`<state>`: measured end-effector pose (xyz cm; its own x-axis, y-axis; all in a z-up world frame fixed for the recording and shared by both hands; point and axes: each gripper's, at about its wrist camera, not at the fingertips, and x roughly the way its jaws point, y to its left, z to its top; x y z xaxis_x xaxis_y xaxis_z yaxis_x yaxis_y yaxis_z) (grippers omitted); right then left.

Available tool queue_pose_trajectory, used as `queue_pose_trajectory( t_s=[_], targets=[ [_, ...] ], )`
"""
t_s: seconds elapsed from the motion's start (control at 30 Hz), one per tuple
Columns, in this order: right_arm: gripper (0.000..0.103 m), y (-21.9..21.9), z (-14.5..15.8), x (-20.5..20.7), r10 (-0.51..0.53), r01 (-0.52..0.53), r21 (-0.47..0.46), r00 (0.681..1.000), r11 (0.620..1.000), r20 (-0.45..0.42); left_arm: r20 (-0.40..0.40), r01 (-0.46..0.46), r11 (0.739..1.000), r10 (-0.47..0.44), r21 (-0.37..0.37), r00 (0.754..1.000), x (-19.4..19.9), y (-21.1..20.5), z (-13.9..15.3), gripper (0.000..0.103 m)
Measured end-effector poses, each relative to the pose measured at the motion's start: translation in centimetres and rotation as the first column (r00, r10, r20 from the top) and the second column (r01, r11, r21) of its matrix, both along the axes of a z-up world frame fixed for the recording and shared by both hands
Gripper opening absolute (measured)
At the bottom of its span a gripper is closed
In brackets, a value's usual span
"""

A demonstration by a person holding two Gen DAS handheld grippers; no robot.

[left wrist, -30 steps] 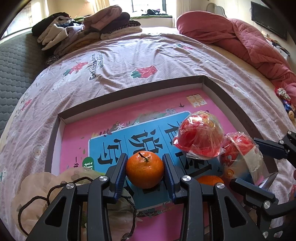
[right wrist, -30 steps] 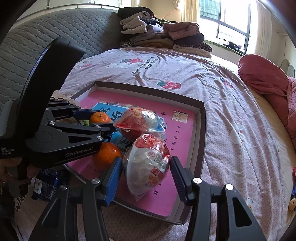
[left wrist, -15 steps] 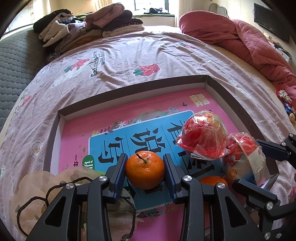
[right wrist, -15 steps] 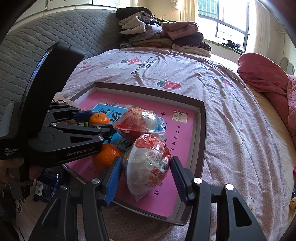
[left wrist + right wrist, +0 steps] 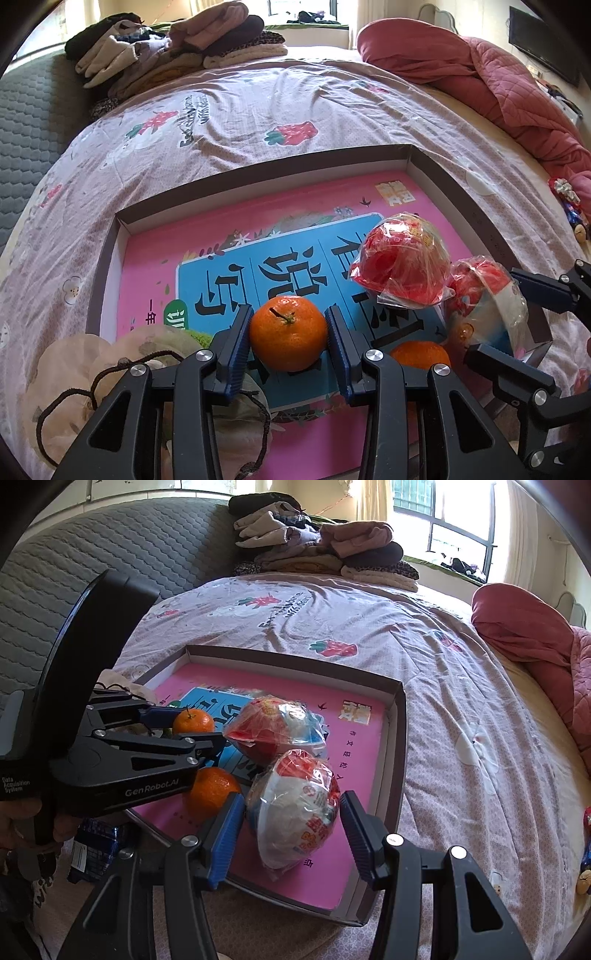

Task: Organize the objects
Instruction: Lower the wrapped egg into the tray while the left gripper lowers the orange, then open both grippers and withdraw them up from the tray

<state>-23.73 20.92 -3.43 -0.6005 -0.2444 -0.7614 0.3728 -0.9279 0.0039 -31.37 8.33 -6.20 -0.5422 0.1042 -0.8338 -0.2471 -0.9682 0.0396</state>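
Spread across a bed's strawberry-print sheet, the shallow box (image 5: 436, 162) gathers loose items: the left gripper (image 5: 290, 334) pinches 1 orange (image 5: 288, 338) inside it, while the right gripper (image 5: 293, 821), jaws spread, brackets a wrapped snack (image 5: 295, 808).

The left hand-held gripper (image 5: 207, 734) hides part of the second orange (image 5: 214, 794) (its left side).

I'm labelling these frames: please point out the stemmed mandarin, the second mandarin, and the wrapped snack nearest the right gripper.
stemmed mandarin (image 5: 289, 338), left wrist view, front peel.
second mandarin (image 5: 214, 791), right wrist view, exposed peel.
wrapped snack (image 5: 295, 808), right wrist view, wrapper's middle.
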Motion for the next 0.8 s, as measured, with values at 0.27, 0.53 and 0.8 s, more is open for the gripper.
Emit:
queue_pose_trajectory(
  t_s=[0.27,0.53,0.8],
  targets=[
    [0.054,0.0,0.2,0.2,0.002,-0.002,-0.003,1.0,1.0,-0.001,-0.005,0.002,1.0,-0.002,-0.003,1.0,0.5,0.1,0.4,0.042],
    [0.055,0.5,1.1,0.1,-0.012,0.012,-0.016,1.0,1.0,-0.016,-0.02,0.006,1.0,-0.006,0.014,1.0,0.9,0.0,1.5,0.051],
    [0.057,0.7,2.7,0.6,-0.021,0.02,-0.033,0.999,0.999,-0.05,-0.062,0.007,0.999,-0.004,0.037,0.998,1.4,0.0,3.7,0.06]
  ],
)
